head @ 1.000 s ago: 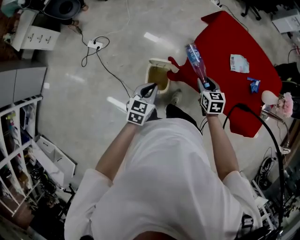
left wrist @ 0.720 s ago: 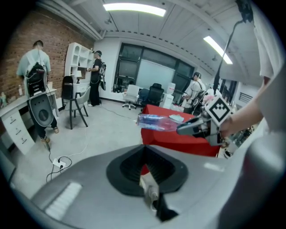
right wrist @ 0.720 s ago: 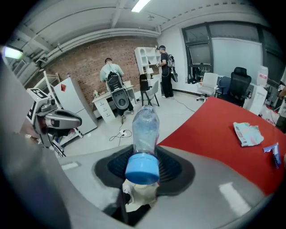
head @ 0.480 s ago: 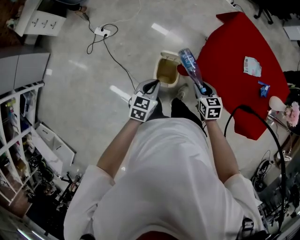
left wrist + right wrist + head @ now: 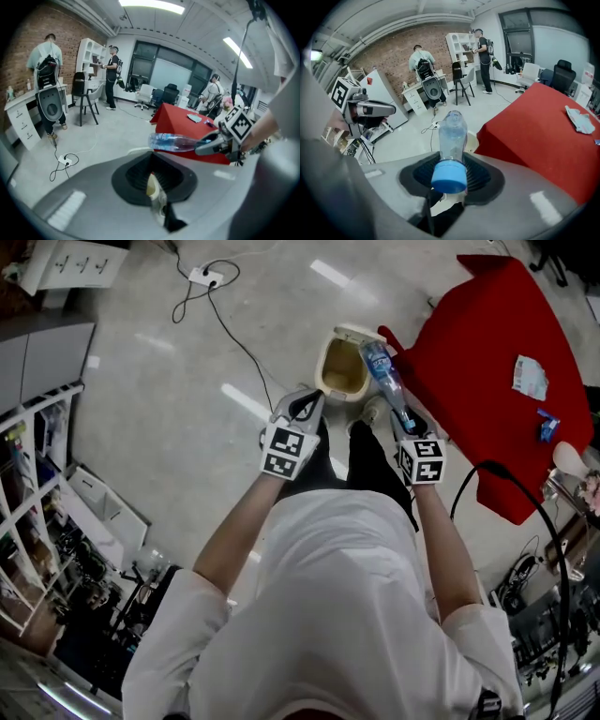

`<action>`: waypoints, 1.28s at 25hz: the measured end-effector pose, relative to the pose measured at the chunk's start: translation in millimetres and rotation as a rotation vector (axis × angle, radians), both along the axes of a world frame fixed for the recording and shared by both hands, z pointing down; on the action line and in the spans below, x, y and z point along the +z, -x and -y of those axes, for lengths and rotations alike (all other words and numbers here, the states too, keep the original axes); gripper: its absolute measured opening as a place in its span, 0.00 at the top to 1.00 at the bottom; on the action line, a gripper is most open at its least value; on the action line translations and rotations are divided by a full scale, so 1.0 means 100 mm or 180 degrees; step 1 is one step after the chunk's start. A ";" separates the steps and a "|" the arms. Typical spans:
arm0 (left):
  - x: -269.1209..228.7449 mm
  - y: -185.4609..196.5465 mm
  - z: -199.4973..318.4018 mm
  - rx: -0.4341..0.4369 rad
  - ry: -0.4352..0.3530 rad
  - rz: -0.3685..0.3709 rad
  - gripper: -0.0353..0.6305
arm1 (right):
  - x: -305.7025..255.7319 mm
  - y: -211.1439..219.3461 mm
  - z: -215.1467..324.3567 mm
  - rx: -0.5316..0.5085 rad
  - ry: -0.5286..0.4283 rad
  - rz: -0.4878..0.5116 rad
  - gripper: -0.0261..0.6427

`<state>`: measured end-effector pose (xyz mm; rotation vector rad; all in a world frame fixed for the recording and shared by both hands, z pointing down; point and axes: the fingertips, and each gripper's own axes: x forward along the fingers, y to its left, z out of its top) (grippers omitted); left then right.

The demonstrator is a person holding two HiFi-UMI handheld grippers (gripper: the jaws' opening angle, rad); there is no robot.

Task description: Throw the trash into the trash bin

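A beige open trash bin [image 5: 325,369] stands on the floor just ahead of the person's feet. My right gripper [image 5: 410,420] is shut on the neck of a clear plastic bottle [image 5: 382,371] with a blue cap. The bottle's base points forward and overlaps the bin's right rim. In the right gripper view the bottle [image 5: 452,136] sticks out from my right gripper [image 5: 449,180], with the bin [image 5: 473,141] behind it. My left gripper [image 5: 305,407] hangs left of the bottle, near the bin's front edge, shut and holding nothing. The left gripper view shows the bottle [image 5: 176,142] crossing above my left gripper [image 5: 153,178].
A red table [image 5: 487,352] stands right of the bin with a paper packet [image 5: 530,378] and a blue wrapper [image 5: 548,426] on it. A power strip and cable [image 5: 206,277] lie on the floor at the far left. Shelving [image 5: 37,484] lines the left side. People stand far off.
Both grippers have come down and closer to the bin. The bottle, earlier over the red table's edge, now reaches the bin's right rim. The grip has not changed.
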<state>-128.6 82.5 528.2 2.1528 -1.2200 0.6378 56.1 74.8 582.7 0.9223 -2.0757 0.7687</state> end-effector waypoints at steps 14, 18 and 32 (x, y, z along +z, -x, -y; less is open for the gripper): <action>1.21 0.13 -0.07 -0.0066 0.0232 0.0073 0.94 | 1.42 0.18 -0.10 -0.0242 0.0360 -0.0241 0.75; 1.55 0.19 -0.08 -0.0080 0.0284 0.0055 0.94 | 1.86 0.25 -0.14 -0.0229 0.0467 -0.0268 0.75; 2.67 0.07 0.03 -0.0036 0.0354 0.0060 0.94 | 3.41 0.46 -0.24 -0.0242 0.0824 -0.0462 0.75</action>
